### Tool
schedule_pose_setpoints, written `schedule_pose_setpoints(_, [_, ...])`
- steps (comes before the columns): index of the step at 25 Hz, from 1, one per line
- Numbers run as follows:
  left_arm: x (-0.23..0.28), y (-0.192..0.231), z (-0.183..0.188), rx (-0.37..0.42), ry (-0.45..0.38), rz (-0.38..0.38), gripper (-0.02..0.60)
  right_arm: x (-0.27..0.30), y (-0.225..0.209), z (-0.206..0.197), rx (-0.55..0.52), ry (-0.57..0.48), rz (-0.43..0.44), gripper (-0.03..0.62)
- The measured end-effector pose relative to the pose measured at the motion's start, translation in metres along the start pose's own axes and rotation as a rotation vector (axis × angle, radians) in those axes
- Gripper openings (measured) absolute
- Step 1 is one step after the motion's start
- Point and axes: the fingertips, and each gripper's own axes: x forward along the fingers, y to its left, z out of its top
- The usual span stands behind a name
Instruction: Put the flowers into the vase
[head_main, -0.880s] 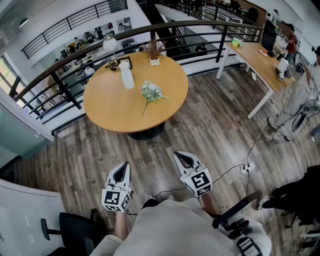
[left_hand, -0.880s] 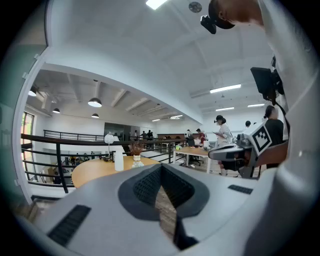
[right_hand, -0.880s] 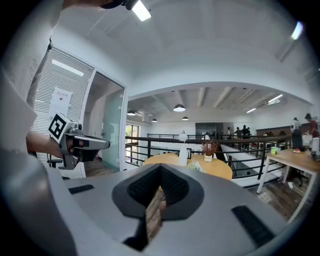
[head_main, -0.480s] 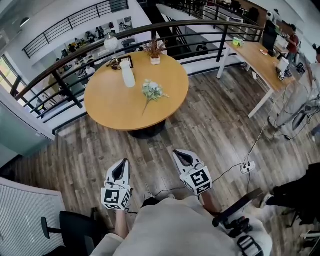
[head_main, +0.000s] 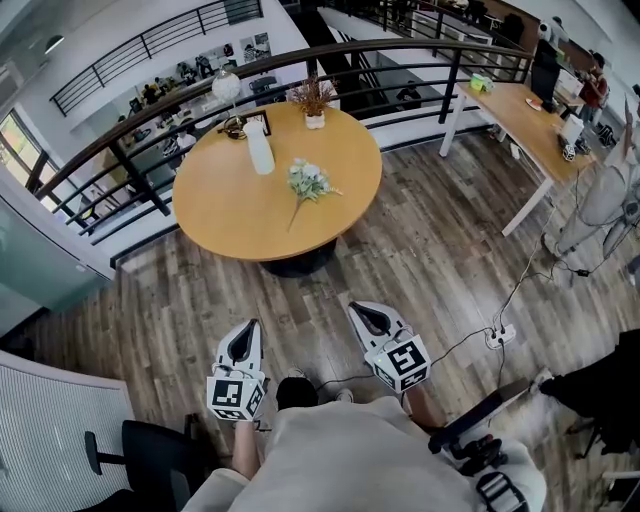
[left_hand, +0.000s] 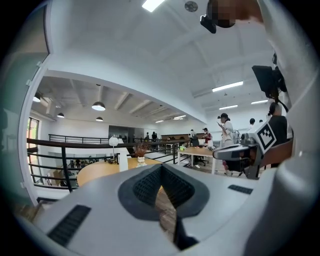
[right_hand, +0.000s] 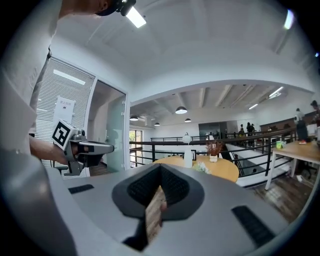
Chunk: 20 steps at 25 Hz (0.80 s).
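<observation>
A person stands on a wood floor (head_main: 420, 250), well apart from a round wooden desk (head_main: 230, 215). The flowers (head_main: 308, 182) lie near the desk's middle. A white vase (head_main: 260, 148) stands upright to their far left, not touching them. The left hand-held gripper (head_main: 243, 335) and right hand-held gripper (head_main: 365, 315) hover near the person's body, jaws pressed together, both empty.

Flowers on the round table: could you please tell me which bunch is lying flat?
The white-and-green bunch near the table's middle lies flat; the brownish bunch at the far edge stands upright in a small pot.
</observation>
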Motion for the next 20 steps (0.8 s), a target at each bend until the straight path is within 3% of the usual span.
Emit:
schedule_pose_setpoints(9, [0.044,0.020,-0.004,-0.009,0.004,-0.039,0.006,0.034,-0.025,-0.004,0.013,0.029,-0.034,0.008])
schedule_pose_setpoints(20, [0.140,0.105,0.022,0.005,-0.050,-0.084,0.006,0.142,-0.081,0.040,-0.051,0.028,-0.099,0.008])
